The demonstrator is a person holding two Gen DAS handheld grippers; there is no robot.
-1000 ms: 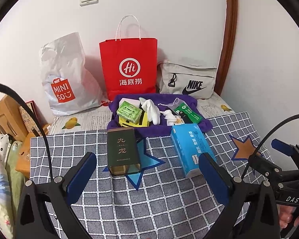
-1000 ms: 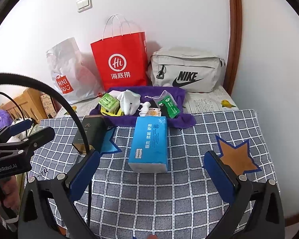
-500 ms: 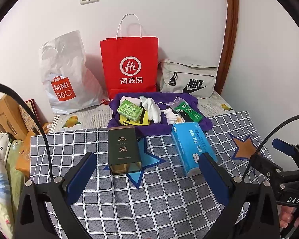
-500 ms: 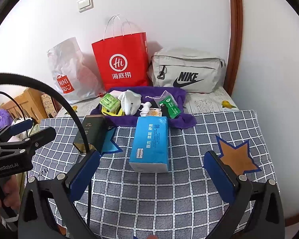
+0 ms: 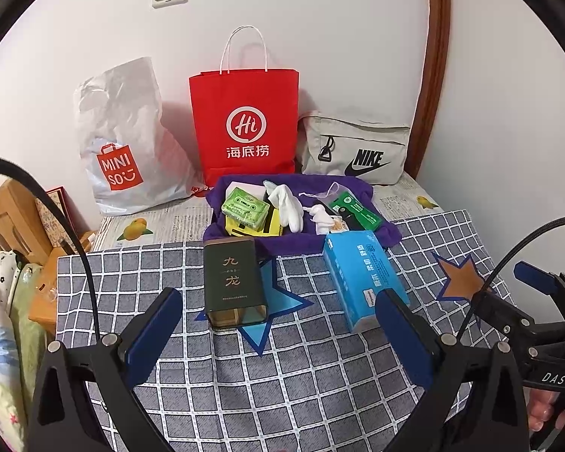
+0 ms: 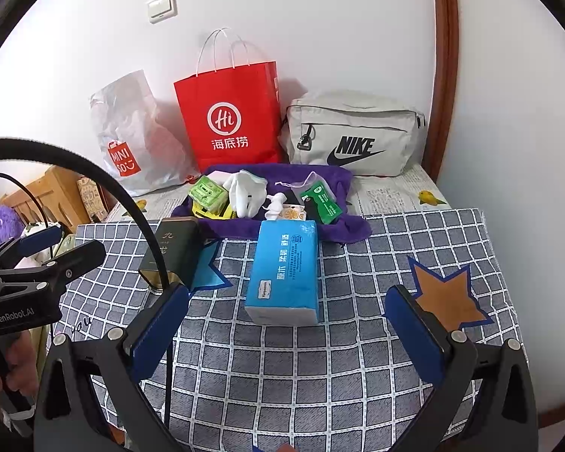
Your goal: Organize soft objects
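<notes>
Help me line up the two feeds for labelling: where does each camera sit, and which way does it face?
Left wrist: on the left gripper, facing the wall across the checked tablecloth, squarely at the dark green tin box; its blue-padded fingers stand wide apart, the right gripper at its right edge.
Right wrist: on the right gripper, squarely at the blue tissue pack; the left gripper and a hand at its left edge.
Both show the tin, pack, purple cloth tray and red paper bag.

Both black claws, left claw and right claw, carry blue pads, silver screws and black cables.
</notes>
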